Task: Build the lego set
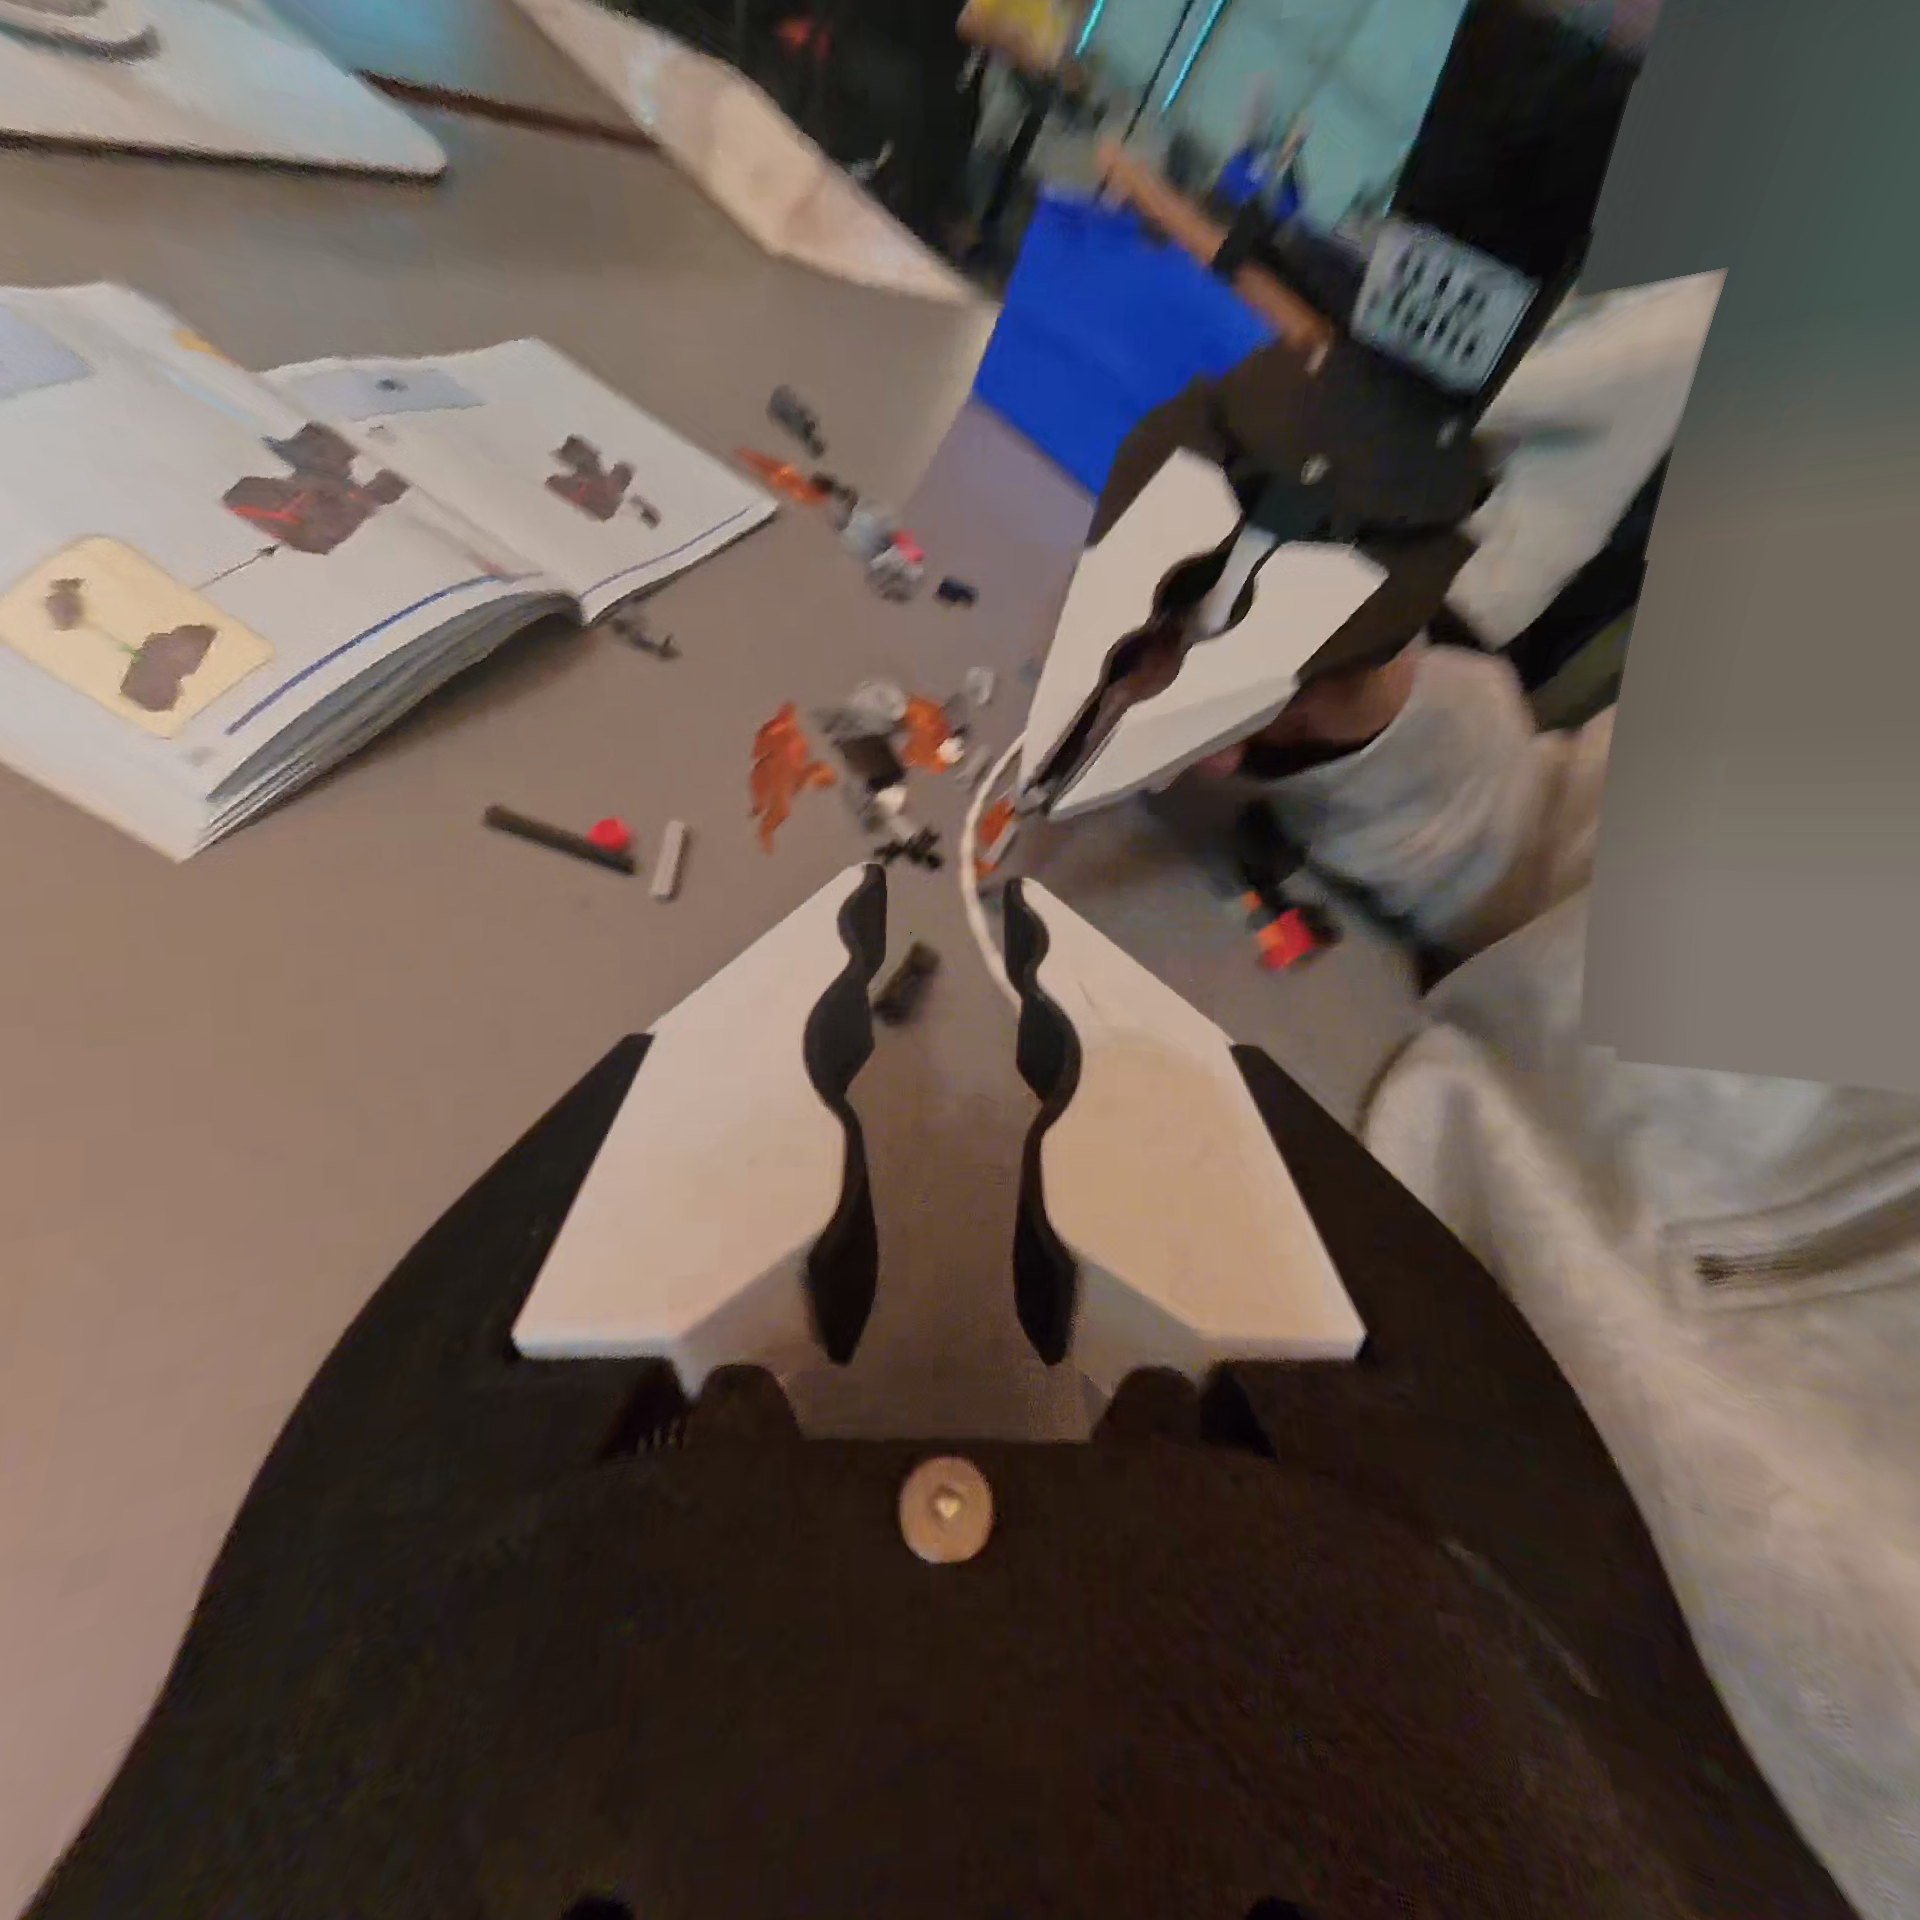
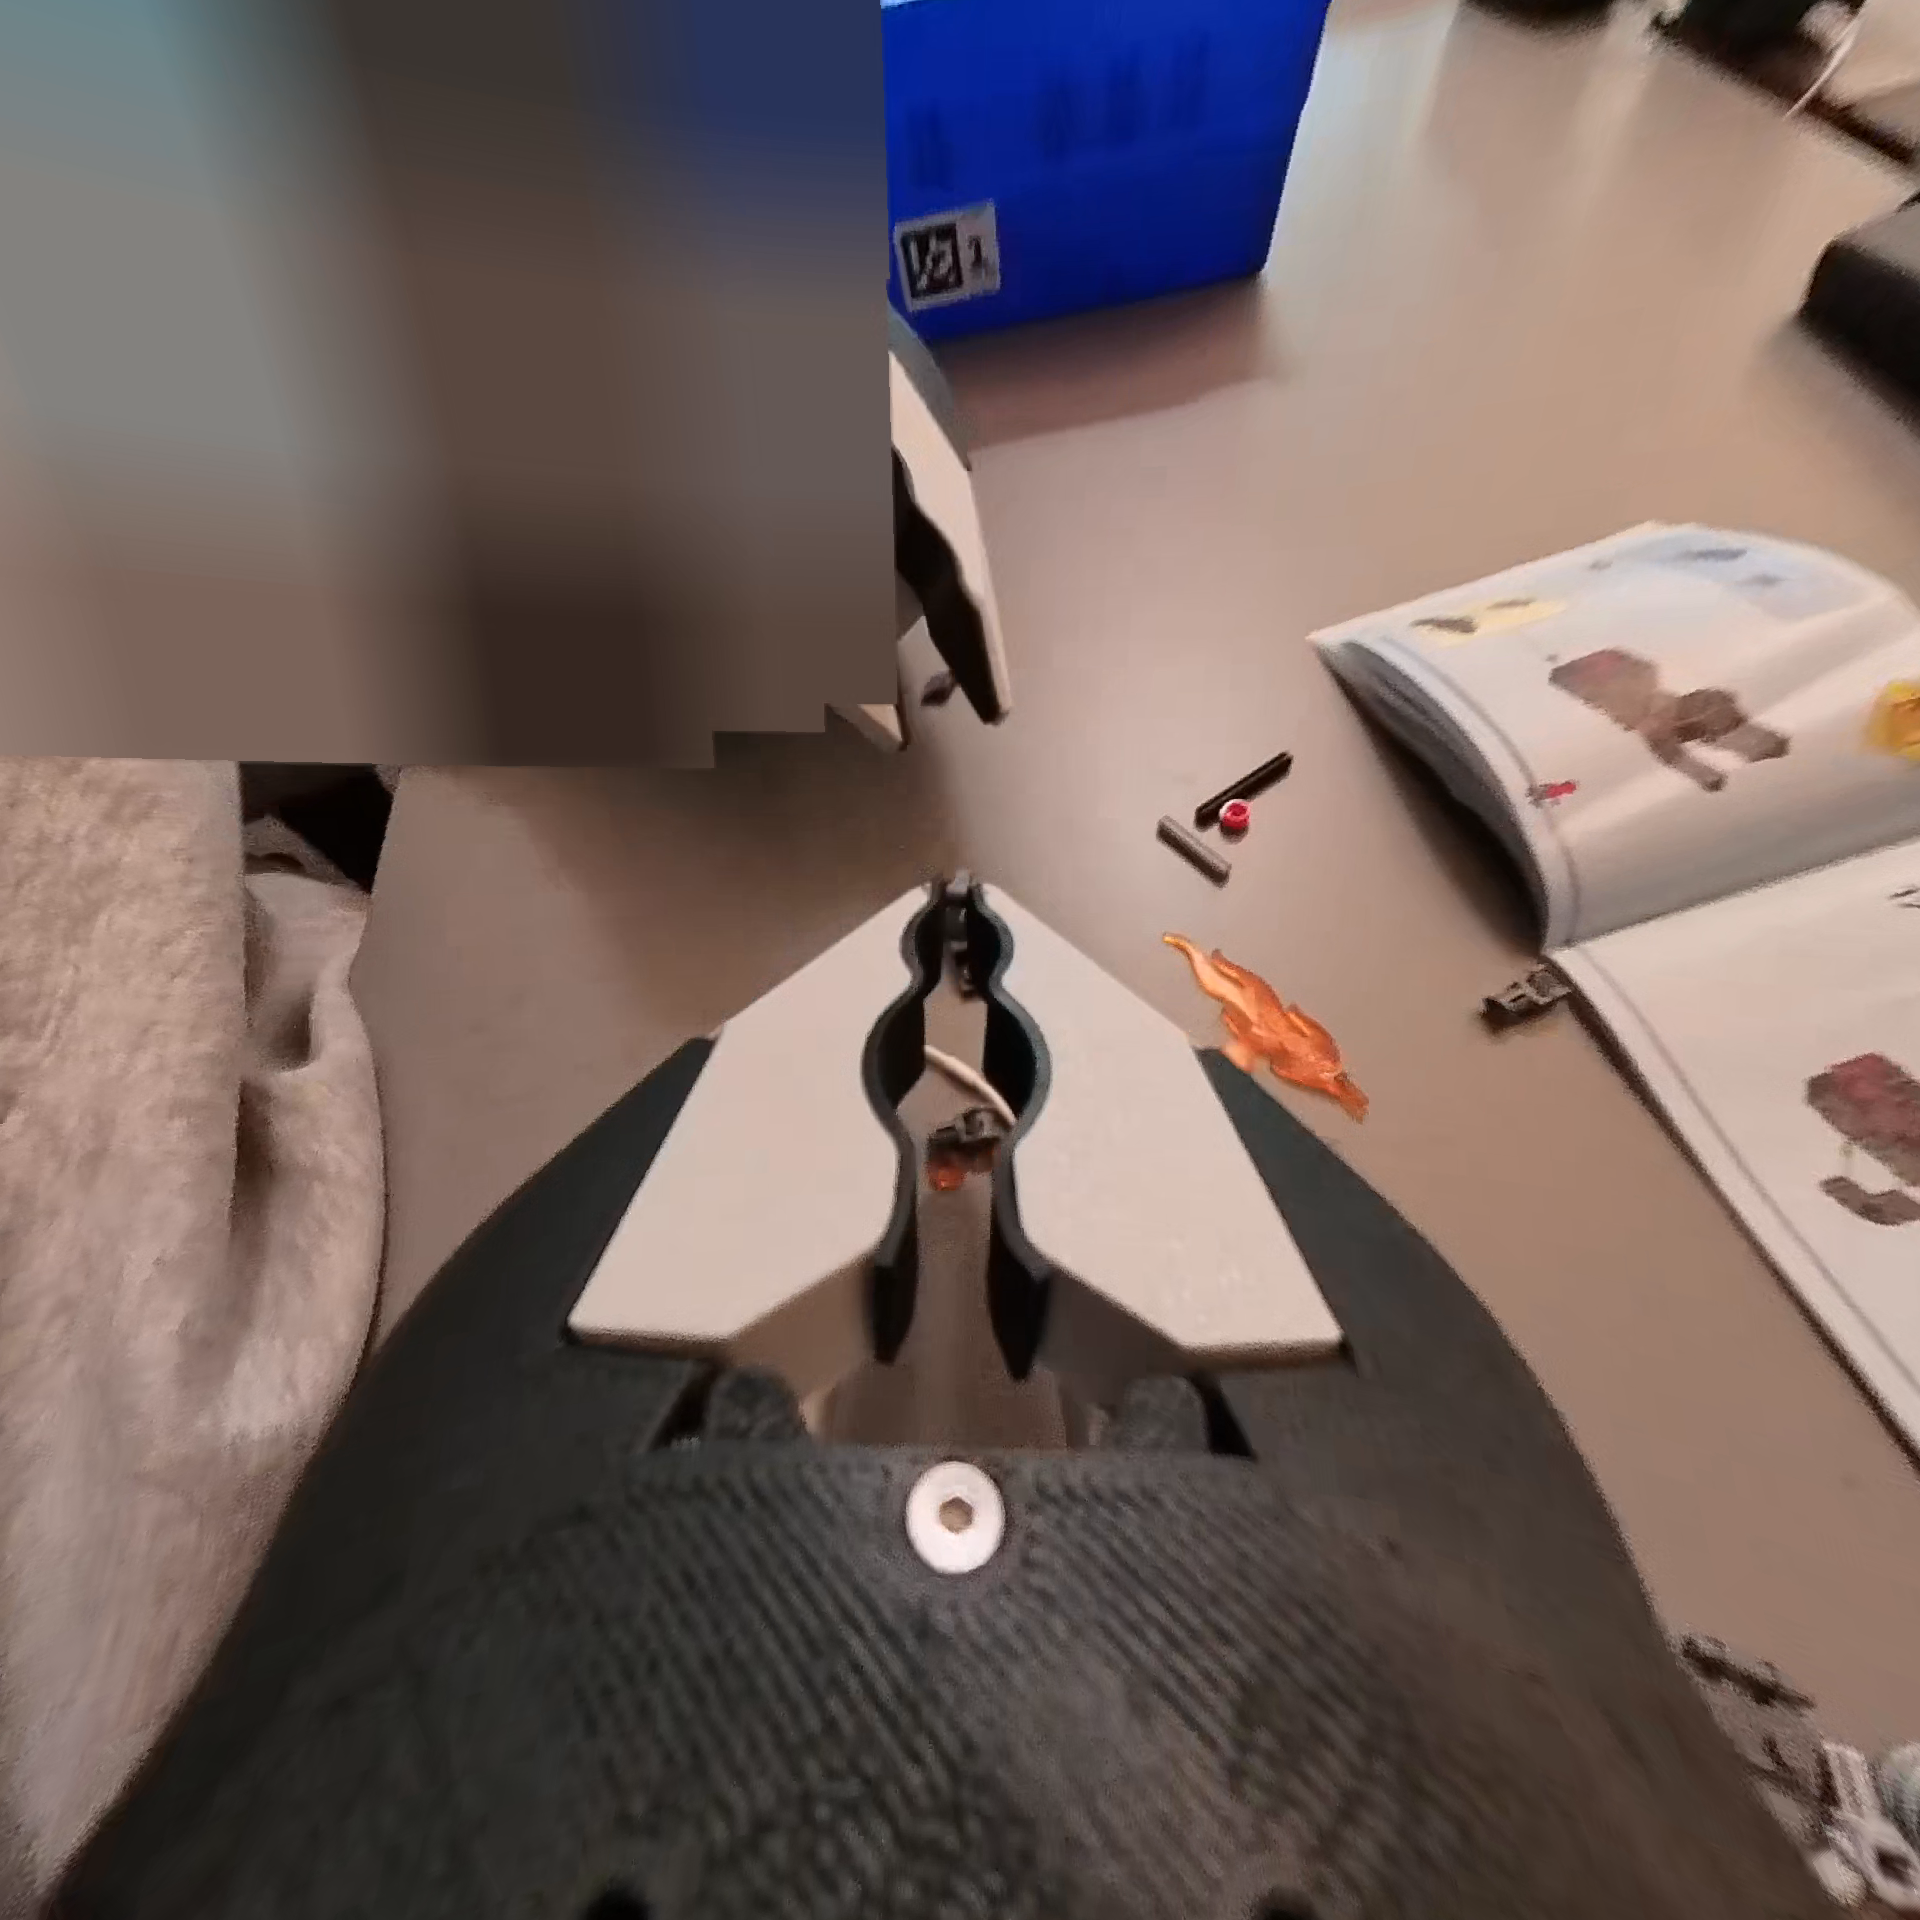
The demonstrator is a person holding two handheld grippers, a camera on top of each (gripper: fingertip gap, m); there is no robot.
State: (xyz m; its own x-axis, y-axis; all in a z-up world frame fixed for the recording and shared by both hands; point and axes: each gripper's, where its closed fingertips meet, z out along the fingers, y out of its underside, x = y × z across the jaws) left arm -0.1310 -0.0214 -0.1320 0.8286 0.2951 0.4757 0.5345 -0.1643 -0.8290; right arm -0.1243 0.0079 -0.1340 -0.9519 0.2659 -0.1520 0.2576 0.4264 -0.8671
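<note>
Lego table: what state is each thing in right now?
Left gripper: open, empty.
Right gripper: shut on a small dark piece.
White paper instruction booklet: lying open.
Translucent orange flame piece: loose on the table.
Blue plastic bin: upright.

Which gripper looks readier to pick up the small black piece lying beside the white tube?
Left, probably. The left gripper is open, and the black piece shows on the table between its fingers. The right gripper is shut.

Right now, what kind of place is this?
Probably a hobby or work table indoors: an open booklet of building steps, loose Lego bits scattered on the table, and a blue bin.
</note>
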